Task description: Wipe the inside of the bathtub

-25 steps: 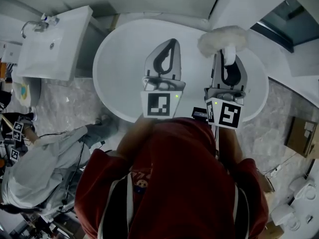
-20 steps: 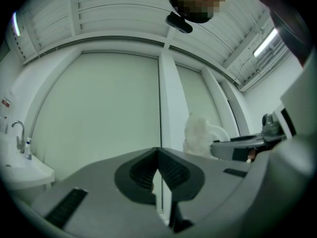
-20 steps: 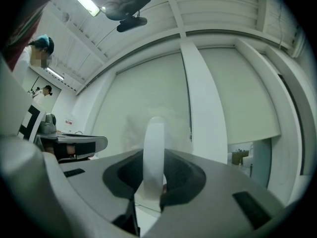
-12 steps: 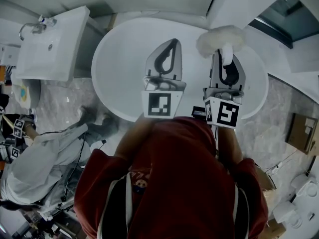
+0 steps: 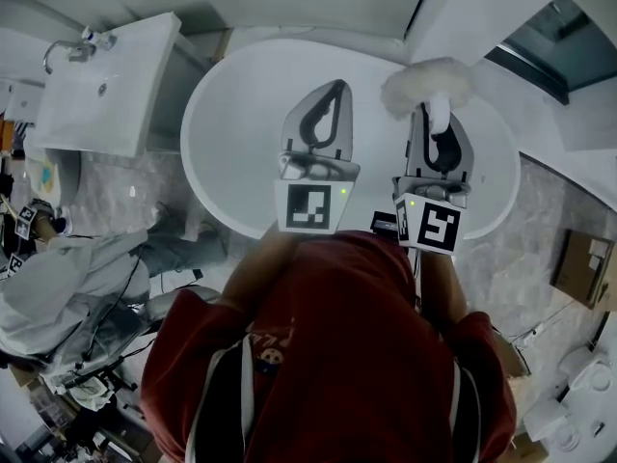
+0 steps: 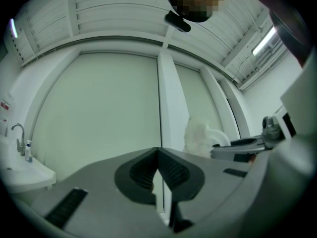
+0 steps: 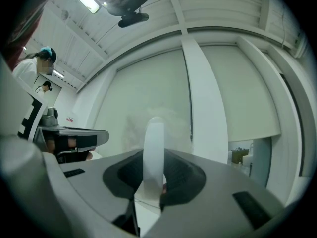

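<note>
The white oval bathtub lies below me in the head view. Above its right part my right gripper is shut on the white handle of a fluffy white wiper, whose head sticks out past the jaws near the tub's far rim. My left gripper hovers over the middle of the tub, shut with nothing between its jaws. Both grippers are tilted up towards the wall, so neither gripper view shows the tub. The left gripper view has its jaw tips meeting, with the wiper off to the right.
A white washbasin with a tap stands left of the tub, also seen as a basin. A person in white crouches on the floor at the left among cables. A cardboard box lies at the right.
Both grippers and the wiper stay almost where they were. The person in white at the left has shifted position on the floor.
</note>
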Tool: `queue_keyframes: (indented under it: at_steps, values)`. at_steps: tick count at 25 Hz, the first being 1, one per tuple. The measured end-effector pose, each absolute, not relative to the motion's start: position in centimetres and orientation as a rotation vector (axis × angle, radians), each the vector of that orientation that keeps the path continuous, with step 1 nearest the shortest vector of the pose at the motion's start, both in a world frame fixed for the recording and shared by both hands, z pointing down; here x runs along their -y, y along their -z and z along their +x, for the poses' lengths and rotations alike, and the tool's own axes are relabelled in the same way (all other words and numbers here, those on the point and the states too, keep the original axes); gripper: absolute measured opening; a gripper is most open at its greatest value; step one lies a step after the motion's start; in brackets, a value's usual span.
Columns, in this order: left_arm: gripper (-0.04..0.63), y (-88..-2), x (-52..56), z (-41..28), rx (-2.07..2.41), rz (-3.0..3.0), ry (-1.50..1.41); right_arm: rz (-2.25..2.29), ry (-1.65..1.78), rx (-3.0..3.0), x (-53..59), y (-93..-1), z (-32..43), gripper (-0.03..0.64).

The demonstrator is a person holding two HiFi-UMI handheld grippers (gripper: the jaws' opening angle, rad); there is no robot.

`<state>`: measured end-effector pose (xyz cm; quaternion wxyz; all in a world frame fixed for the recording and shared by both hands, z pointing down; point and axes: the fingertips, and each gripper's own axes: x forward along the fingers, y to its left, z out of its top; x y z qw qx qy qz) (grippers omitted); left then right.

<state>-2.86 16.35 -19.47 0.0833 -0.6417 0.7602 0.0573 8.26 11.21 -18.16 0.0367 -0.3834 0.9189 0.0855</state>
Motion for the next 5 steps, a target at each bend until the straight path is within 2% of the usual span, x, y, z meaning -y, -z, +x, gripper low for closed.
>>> queue_keyframes:
  at_steps: [5]
  values:
    - [0.015, 19.3, -15.4, -11.6, -2.313, -1.927, -0.154, -1.179, -0.238, -2.855, -10.1, 18.2, -0.4, 0.094]
